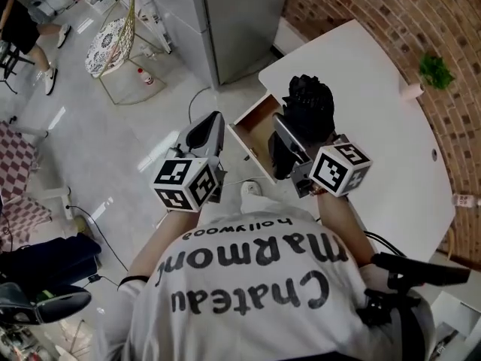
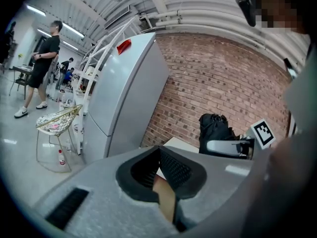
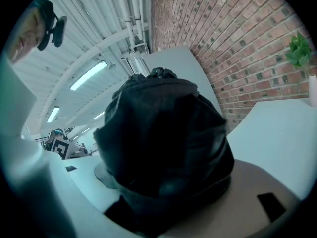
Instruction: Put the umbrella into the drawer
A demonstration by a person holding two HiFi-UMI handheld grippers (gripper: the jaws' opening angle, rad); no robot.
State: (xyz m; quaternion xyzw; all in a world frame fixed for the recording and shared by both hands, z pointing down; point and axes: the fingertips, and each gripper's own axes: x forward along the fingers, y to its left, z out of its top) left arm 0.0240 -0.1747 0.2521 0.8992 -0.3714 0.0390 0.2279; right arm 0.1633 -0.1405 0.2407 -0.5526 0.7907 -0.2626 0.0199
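A black folded umbrella (image 1: 310,105) (image 3: 163,143) is held upright over the white table's (image 1: 376,126) left edge, just above and right of the open wooden drawer (image 1: 252,128). My right gripper (image 1: 291,147) (image 3: 163,205) is shut on its lower part, and the fabric fills the right gripper view. My left gripper (image 1: 211,128) (image 2: 159,155) hovers left of the drawer with its tips together and nothing between them. From the left gripper view the umbrella (image 2: 216,129) and the right gripper (image 2: 231,147) appear ahead to the right.
A grey fridge (image 1: 233,13) (image 2: 124,98) stands beyond the drawer. A wire chair (image 1: 113,40) and a small bottle (image 1: 144,76) sit on the floor to the left. A person (image 2: 44,68) stands far left. A brick wall (image 1: 391,13) and a small plant (image 1: 436,72) border the table.
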